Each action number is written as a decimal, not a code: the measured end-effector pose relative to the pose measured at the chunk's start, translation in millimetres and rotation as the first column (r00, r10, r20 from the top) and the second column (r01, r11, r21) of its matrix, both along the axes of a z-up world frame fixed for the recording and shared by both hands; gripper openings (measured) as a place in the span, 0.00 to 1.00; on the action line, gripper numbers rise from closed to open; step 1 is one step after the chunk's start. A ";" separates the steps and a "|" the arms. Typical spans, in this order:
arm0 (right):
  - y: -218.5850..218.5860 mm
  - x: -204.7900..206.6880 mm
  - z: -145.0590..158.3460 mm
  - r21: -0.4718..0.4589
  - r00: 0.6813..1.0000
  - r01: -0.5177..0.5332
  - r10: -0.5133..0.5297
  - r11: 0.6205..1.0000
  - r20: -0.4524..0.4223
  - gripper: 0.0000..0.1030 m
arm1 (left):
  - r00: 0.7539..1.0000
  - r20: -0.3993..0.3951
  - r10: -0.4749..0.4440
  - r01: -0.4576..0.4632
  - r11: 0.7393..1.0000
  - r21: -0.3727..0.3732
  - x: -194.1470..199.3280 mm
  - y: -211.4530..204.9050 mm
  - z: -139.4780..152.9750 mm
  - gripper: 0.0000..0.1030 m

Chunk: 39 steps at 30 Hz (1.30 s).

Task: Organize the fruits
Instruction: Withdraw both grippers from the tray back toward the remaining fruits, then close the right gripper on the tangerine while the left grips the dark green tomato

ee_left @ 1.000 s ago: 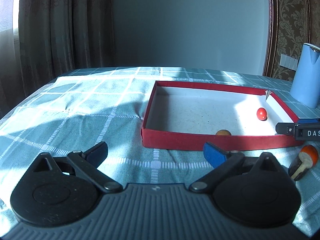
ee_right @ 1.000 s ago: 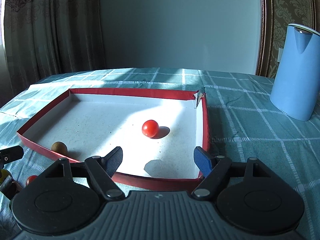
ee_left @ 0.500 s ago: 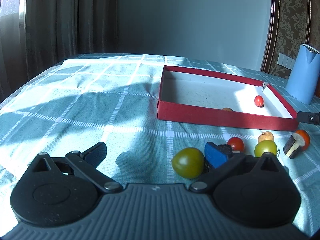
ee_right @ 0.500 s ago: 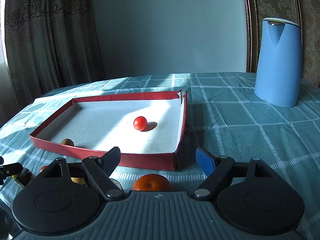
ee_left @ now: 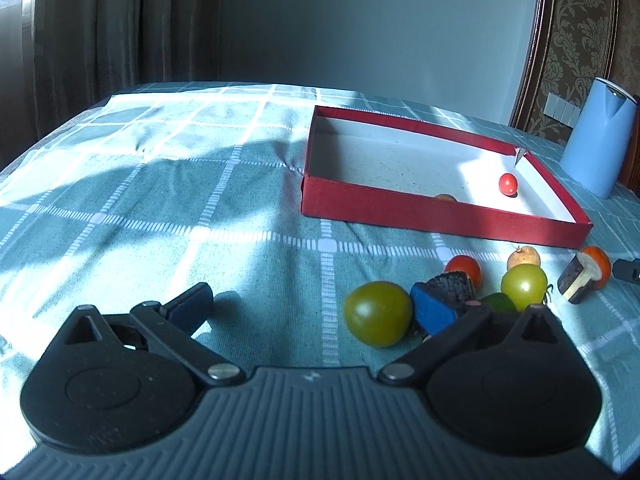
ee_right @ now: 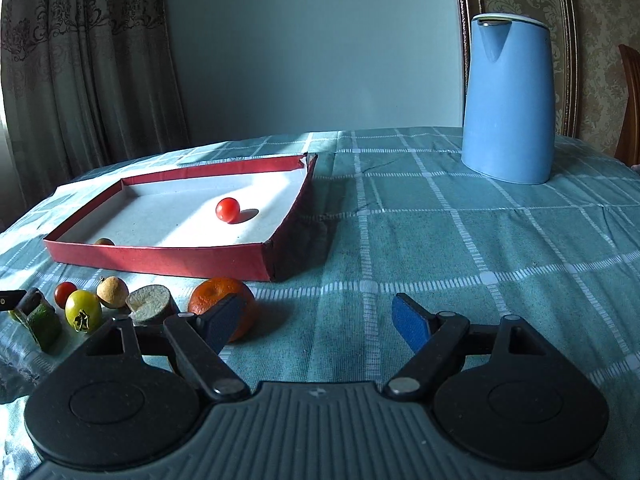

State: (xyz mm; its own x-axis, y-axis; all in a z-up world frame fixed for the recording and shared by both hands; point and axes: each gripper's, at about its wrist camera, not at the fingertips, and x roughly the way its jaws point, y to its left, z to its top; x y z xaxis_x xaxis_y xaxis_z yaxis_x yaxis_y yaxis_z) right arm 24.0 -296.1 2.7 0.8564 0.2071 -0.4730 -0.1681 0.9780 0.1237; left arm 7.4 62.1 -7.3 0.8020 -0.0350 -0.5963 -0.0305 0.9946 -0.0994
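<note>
We have pulled both grippers back from the red tray (ee_right: 160,258); loose fruits now lie before us on the tabletop. Left gripper (ee_left: 312,308) and right gripper (ee_right: 320,320) are spread, empty. The green tomato (ee_left: 378,314) touches our fingertip and may roll.

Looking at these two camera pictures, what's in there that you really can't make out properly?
- Brown fruit in the red box, left wrist view: the box's near wall hides most of it.
- Dark cut piece, left wrist view: the left gripper finger covers part.
- Orange, right wrist view: the right gripper finger overlaps its front.
- Green piece, right wrist view: too shadowed to identify.
</note>
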 end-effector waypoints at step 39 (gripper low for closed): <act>55.1 15.5 -2.3 -0.211 0.987 -0.159 0.158 0.964 -0.023 0.50 | 0.990 -0.049 -0.132 0.137 0.983 0.118 8.3 -9.5 -6.1 1.00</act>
State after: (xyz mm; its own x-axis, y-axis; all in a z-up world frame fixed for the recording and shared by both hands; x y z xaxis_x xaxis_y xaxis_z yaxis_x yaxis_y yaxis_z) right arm 39.6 -241.0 0.4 0.8177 0.2346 -0.5257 -0.3229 0.9429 -0.0815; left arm 15.7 52.6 -13.3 0.7699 -0.0668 -0.6346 0.1032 0.9945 0.0204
